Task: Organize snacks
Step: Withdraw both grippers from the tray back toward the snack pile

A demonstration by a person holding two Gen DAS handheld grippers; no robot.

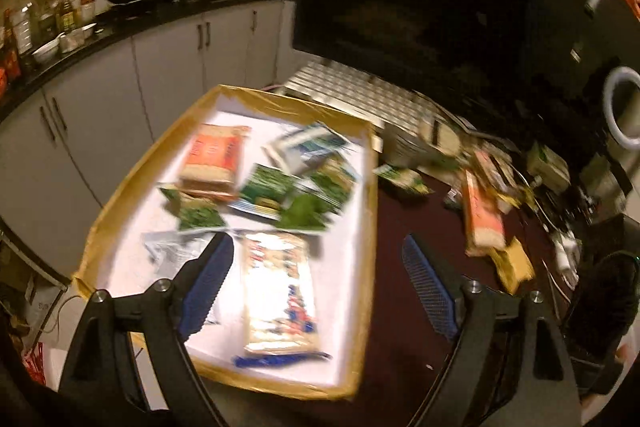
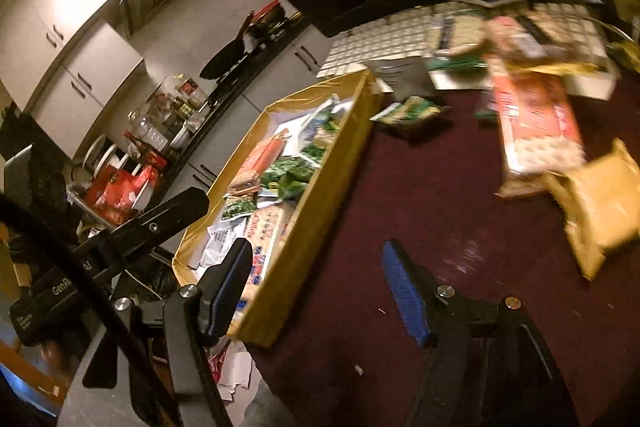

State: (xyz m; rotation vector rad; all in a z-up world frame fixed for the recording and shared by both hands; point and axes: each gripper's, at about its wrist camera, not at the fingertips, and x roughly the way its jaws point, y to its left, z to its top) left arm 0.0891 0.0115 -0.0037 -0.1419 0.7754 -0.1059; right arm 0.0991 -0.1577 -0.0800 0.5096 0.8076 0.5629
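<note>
Left gripper (image 1: 320,267) jaws wide and empty over the tray's (image 1: 370,211) right rim, right gripper (image 2: 316,281) spread empty above bare tabletop (image 2: 420,195), snack packets (image 1: 280,187) inside tray, loose packs (image 2: 536,131) beyond.

A dark maroon table (image 2: 420,187) carries everything. On its left side sits a shallow cardboard box (image 1: 370,195) with tan rims, filled with snack packets. Just right of the box's far corner lies 1 small green packet (image 2: 412,109). Farther right, a long orange-and-white package (image 2: 536,131) rests on the tabletop, with a yellow-brown packet (image 2: 600,207) touching its near end. At the far edge stands a white keyboard (image 1: 360,95), partly covered by more blurred packets.
</note>
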